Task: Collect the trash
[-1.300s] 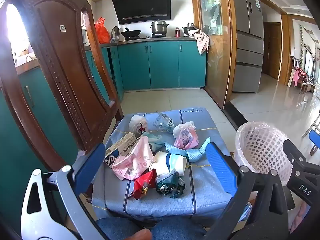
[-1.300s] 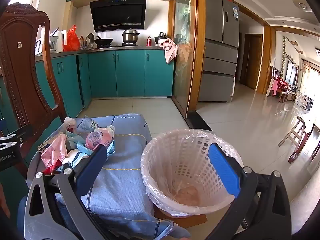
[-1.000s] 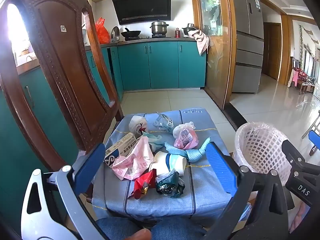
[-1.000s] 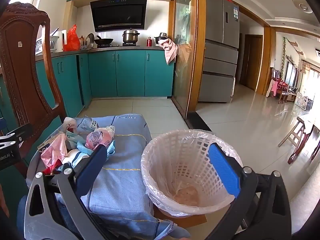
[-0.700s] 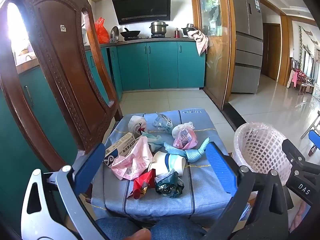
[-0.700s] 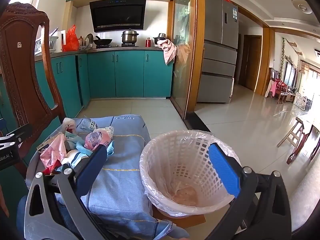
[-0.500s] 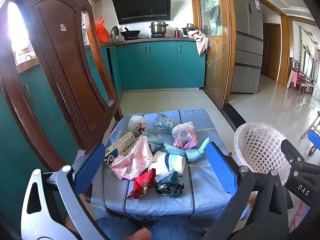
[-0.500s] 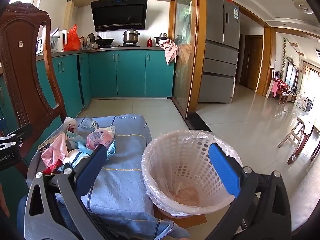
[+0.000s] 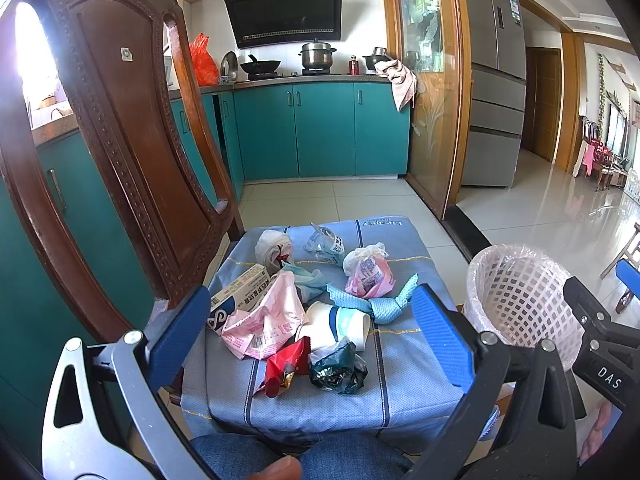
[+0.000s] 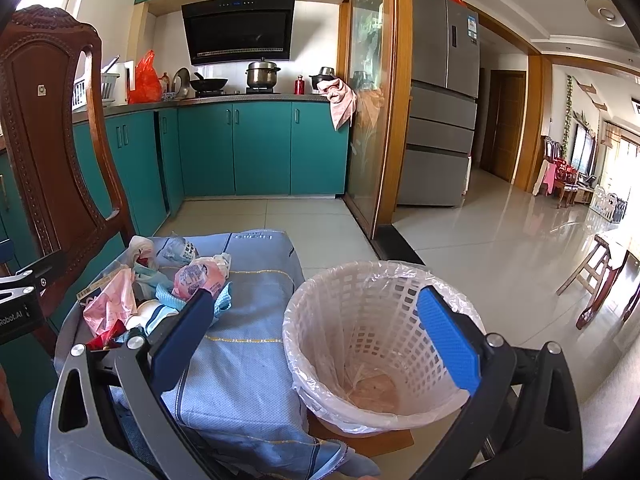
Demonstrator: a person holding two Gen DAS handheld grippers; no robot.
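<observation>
Hovering wide open, the left claw (image 9: 310, 330) faces the trash pile (image 9: 308, 312) on the blue cloth (image 9: 404, 376), and the right claw (image 10: 316, 338), wide open too, hangs over the empty basket (image 10: 360, 292)

**Handheld gripper pair and wearer: appearance**

Left gripper (image 9: 310, 332): grey metal finger arms with cut-out slots, silver screws, blue textured pads (image 9: 440, 336), black right-side frame.
Right gripper (image 10: 314, 338): same build; white "DAS" lettering on its black body.
Wearer: blue denim trousers (image 9: 320, 458).
</observation>
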